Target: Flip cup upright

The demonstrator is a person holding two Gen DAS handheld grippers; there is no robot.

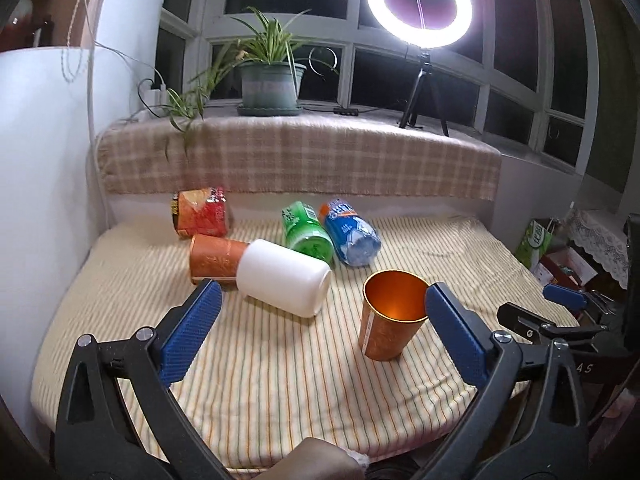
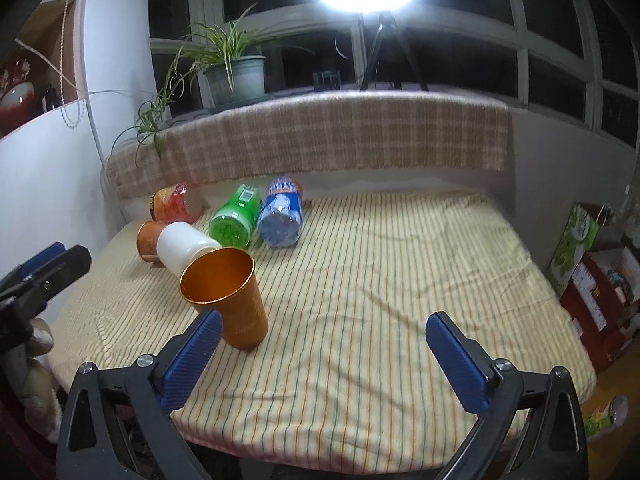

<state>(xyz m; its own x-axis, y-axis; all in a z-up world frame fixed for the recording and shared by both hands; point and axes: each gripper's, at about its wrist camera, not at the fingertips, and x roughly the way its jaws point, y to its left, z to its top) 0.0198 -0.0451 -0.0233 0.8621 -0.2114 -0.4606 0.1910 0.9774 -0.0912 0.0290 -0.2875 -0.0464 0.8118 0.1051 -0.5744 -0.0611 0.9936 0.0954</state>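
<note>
An orange metal cup (image 1: 386, 318) stands upright, mouth up, on the striped cloth of the table (image 1: 260, 380). It also shows in the right wrist view (image 2: 236, 300). My left gripper (image 1: 320, 332) is open and empty; the cup stands just inside its right finger (image 1: 456, 336). My right gripper (image 2: 324, 364) is open and empty; the cup stands just beyond its left finger (image 2: 192, 360). The right gripper's fingers also show at the right edge of the left wrist view (image 1: 560, 296).
A white cup (image 1: 284, 276) and an orange cup (image 1: 216, 258) lie on their sides at the back left. A red snack jar (image 1: 200, 216), a green bottle (image 1: 306, 234) and a blue bottle (image 1: 350, 236) lie behind. A plaid-covered ledge (image 1: 300, 156) with a plant (image 1: 272, 76) and ring light (image 1: 420, 4) stands at the back.
</note>
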